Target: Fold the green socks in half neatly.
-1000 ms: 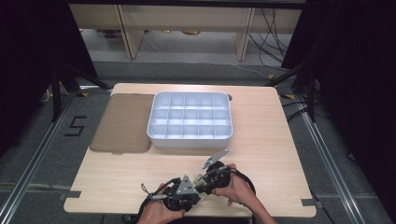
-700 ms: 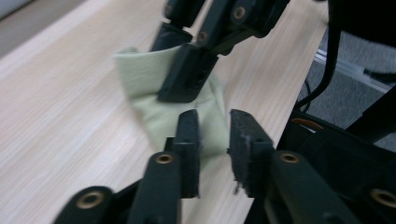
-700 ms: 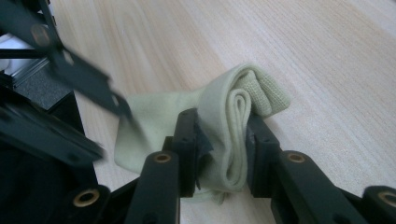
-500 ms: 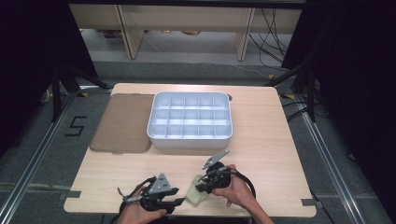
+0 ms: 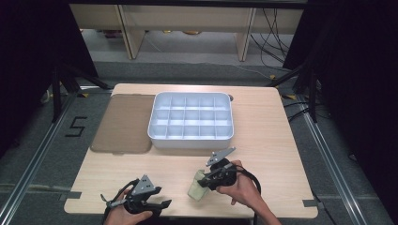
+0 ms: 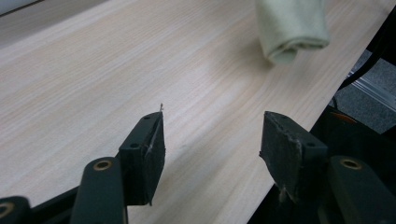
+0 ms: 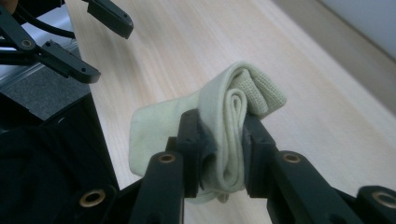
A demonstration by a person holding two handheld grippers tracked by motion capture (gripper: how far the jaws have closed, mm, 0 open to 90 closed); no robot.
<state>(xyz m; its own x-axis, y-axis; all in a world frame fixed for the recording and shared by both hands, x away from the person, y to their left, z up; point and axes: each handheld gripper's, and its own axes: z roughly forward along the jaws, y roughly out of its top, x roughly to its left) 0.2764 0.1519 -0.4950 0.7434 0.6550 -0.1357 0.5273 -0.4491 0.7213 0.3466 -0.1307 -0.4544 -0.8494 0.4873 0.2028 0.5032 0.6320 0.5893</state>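
Right gripper view: right gripper (image 7: 219, 154) clamps 1 folded pale-green cloth (image 7: 233, 112); left gripper (image 6: 210, 144) jaws apart, just been opening, nothing between.

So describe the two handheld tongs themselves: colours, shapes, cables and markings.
Both are black. The left tongs end in square black pads with scuffed, pale-flecked edges on arms with brass-coloured rivets. The right tongs match. In the high view each carries a grey three-cornered plate and trails a black cable. No sleeves visible.

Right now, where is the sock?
In the high view the sock is near the table's front edge, pinched in the right tool, below the white tray.
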